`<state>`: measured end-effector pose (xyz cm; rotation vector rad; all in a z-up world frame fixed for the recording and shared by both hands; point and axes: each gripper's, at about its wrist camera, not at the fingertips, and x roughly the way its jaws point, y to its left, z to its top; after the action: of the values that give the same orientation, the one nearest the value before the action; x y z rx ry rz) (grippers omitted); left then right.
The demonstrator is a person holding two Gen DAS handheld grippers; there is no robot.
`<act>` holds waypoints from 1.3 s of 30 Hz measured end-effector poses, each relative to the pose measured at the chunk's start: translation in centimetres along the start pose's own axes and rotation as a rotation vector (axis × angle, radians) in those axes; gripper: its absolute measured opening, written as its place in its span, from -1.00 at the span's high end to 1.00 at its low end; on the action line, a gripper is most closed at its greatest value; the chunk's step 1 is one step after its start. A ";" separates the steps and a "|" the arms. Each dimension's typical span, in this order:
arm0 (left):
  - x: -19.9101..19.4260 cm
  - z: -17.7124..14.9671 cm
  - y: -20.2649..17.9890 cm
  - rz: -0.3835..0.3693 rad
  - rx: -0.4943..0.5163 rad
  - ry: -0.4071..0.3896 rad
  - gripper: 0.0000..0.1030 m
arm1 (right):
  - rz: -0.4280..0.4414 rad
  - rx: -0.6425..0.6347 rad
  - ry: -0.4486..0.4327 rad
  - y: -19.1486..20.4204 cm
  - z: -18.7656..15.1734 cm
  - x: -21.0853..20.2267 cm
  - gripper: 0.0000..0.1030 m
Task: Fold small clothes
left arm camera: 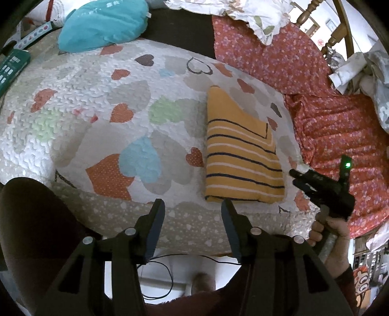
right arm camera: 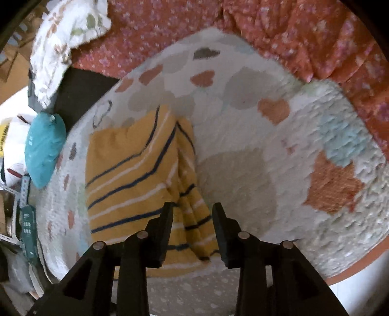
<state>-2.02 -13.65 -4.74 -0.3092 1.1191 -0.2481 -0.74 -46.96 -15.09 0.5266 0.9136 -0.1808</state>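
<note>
A small yellow garment with navy and white stripes lies folded into a rectangle on a white quilt with coloured hearts. My left gripper is open and empty, above the quilt's near edge, just left of the garment's near end. My right gripper shows in the left wrist view just right of the garment. In the right wrist view the right gripper is open, its fingers above the folded edge of the garment, holding nothing.
A teal cushion lies at the quilt's far left. A red floral blanket lies bunched to the right. A green box sits at the far left. A black cable hangs below the bed edge.
</note>
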 end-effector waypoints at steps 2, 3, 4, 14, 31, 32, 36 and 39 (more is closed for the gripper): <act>0.1 0.1 0.1 -0.009 0.008 -0.001 0.09 | 0.021 0.023 -0.020 -0.4 -0.1 -1.3 0.21; 0.1 0.2 0.2 -0.011 0.009 -0.003 0.09 | 0.035 0.034 -0.031 -0.3 -0.3 -1.9 0.20; 0.1 0.3 0.3 -0.013 0.009 -0.006 0.09 | 0.044 0.038 -0.036 -0.5 -0.3 -2.3 0.18; 1.6 0.6 2.2 -0.021 -0.007 -0.001 0.05 | 0.010 -0.068 -0.082 2.9 -3.7 -4.3 0.02; 7.4 0.6 5.0 0.142 -0.053 0.106 0.05 | -0.012 -0.090 -0.153 2.8 3.6 1.7 -0.10; 7.8 0.9 5.0 0.152 -0.048 0.112 0.05 | -0.002 -0.090 -0.156 2.7 4.0 2.2 -0.10; 9.6 2.3 4.5 0.149 -0.043 0.147 0.05 | 0.046 -0.071 -0.111 1.8 4.7 3.1 -0.13; 11.2 3.8 3.9 0.121 -0.045 0.167 0.05 | 0.027 -0.113 -0.127 1.9 5.0 3.2 -0.26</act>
<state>6.30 -13.51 -14.04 -0.2628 1.3045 -0.1440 5.39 -47.61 -14.48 0.4179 0.7880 -0.1354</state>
